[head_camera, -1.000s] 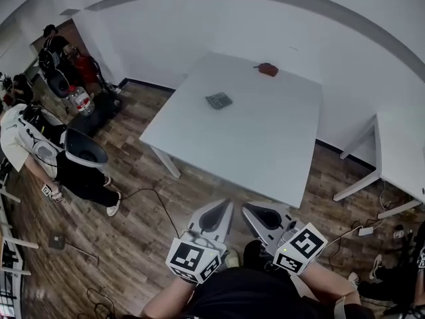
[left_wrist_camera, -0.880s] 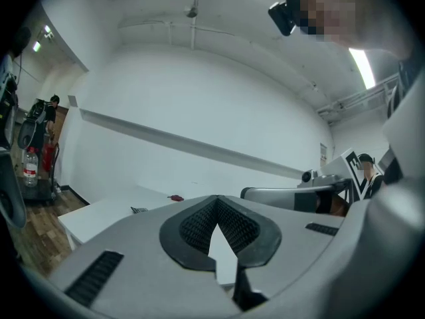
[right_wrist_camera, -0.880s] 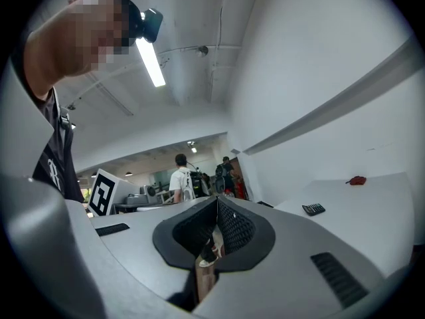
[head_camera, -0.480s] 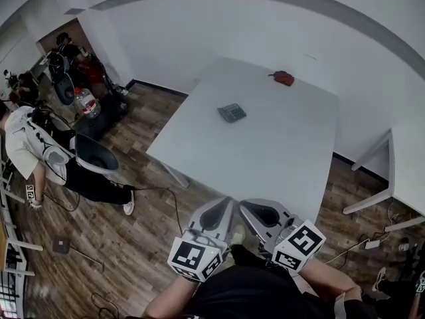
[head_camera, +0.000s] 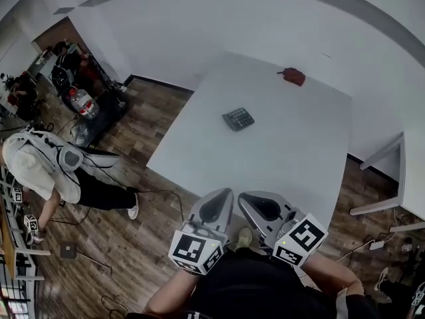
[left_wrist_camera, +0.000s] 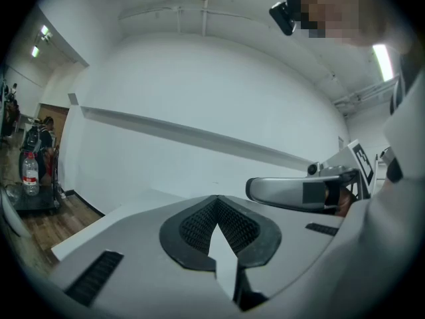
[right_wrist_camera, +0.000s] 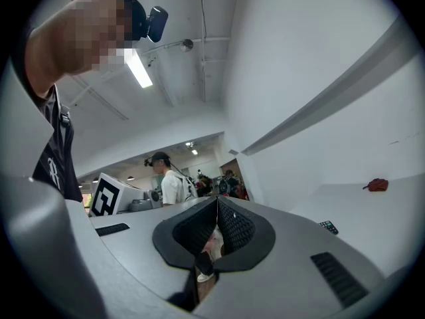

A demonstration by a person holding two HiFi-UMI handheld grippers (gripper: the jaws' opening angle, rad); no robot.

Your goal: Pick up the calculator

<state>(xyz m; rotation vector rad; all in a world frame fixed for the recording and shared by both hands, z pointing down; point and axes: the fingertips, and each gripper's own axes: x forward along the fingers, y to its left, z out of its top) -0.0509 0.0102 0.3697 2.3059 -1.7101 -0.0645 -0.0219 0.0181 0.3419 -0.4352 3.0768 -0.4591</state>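
Note:
The dark calculator (head_camera: 238, 118) lies flat on the white table (head_camera: 292, 145), left of its middle; in the right gripper view the calculator (right_wrist_camera: 328, 227) shows small at the right. My left gripper (head_camera: 224, 195) and right gripper (head_camera: 247, 198) are side by side close to my body, over the wooden floor just short of the table's near edge. They point toward the table and are well apart from the calculator. The left gripper (left_wrist_camera: 216, 199) has its jaws together with nothing between them. The right gripper (right_wrist_camera: 217, 202) looks the same, pads meeting at the tip.
A small red-brown object (head_camera: 292, 76) lies near the table's far edge. A person in a white shirt (head_camera: 40, 171) bends over at the left. A water bottle (head_camera: 81, 102) and seated people are at the far left. A second white table (head_camera: 413, 171) stands at the right.
Both grippers and my view have moved toward the table, so the calculator and table now sit nearer and lower in the head view. The jaws have stayed together.

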